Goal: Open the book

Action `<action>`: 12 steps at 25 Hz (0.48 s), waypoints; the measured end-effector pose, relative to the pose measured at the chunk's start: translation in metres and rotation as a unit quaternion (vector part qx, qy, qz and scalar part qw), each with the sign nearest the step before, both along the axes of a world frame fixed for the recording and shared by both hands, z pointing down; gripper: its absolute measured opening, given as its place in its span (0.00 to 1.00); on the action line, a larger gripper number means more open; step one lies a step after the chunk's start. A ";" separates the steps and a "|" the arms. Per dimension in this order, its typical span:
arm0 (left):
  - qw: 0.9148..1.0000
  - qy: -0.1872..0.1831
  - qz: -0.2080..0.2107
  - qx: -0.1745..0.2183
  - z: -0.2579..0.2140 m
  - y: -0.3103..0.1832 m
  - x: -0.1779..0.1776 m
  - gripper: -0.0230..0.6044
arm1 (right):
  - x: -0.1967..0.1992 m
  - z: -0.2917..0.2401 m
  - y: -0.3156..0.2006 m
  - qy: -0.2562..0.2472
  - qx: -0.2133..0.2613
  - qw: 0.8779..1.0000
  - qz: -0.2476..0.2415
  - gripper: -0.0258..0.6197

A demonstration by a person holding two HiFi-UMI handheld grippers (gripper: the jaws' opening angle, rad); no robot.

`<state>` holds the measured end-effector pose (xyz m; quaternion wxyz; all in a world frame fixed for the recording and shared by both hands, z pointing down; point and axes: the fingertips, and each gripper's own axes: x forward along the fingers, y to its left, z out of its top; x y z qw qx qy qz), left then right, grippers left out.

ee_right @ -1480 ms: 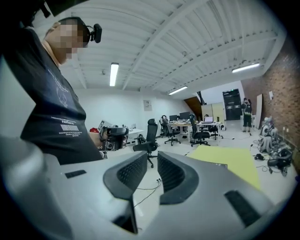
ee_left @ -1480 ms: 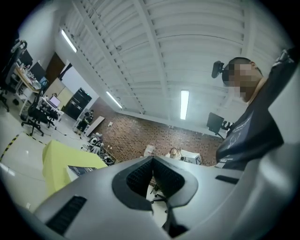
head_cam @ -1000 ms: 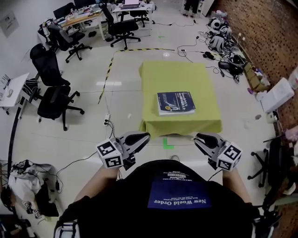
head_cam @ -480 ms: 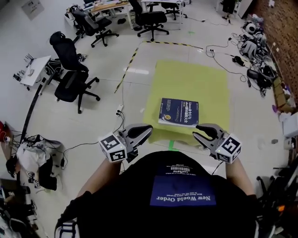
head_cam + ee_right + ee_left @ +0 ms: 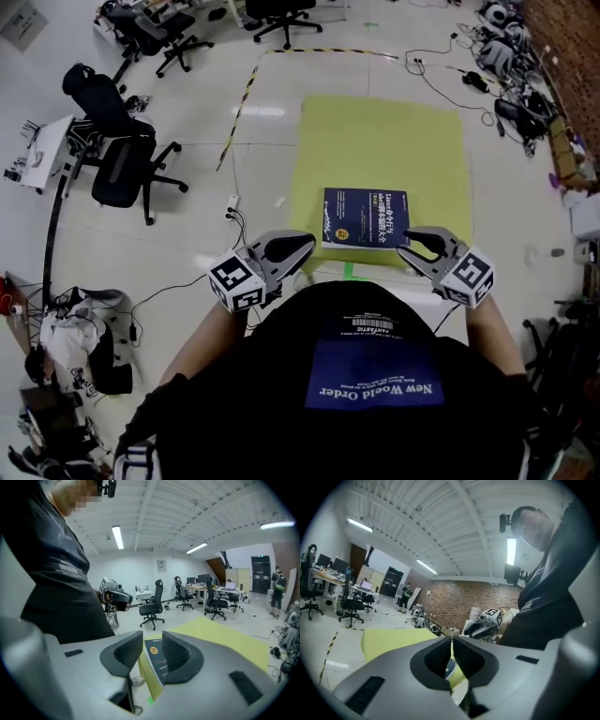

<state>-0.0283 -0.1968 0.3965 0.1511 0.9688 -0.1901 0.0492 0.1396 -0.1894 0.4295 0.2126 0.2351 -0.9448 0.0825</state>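
Approach phase; book (image 5: 366, 217) still closed, cover up, lying on the near half of the yellow-covered table (image 5: 394, 131), at 12 o'clock from the person.

Change: both grippers came forward and slightly down. The left gripper (image 5: 305, 243) sat at 8 o'clock of the book and the right gripper (image 5: 413, 240) at 4 o'clock, each near the table's front edge and neither touching the book.

Left jaws clenched together, nothing between them. Right jaws parted and opening, empty; the book showed through the gap but lay beyond the tips.

Judgement: the right gripper was being readied to catch the cover edge; opening not yet begun.

Versus the earlier frame: the table then stood well ahead with bare floor between; that gap has closed.
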 end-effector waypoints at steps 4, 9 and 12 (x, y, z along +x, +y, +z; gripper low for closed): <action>0.997 -0.042 0.062 0.020 0.020 -0.038 -0.011 0.05 | -0.014 0.011 -0.022 0.043 -0.009 0.998 0.035 0.21; 0.974 -0.134 0.163 0.076 0.052 -0.067 -0.005 0.05 | -0.016 0.040 -0.031 0.128 -0.032 0.991 0.019 0.25; 0.946 -0.214 0.219 0.106 0.088 -0.056 0.014 0.05 | 0.000 0.067 -0.026 0.175 -0.040 0.984 -0.018 0.29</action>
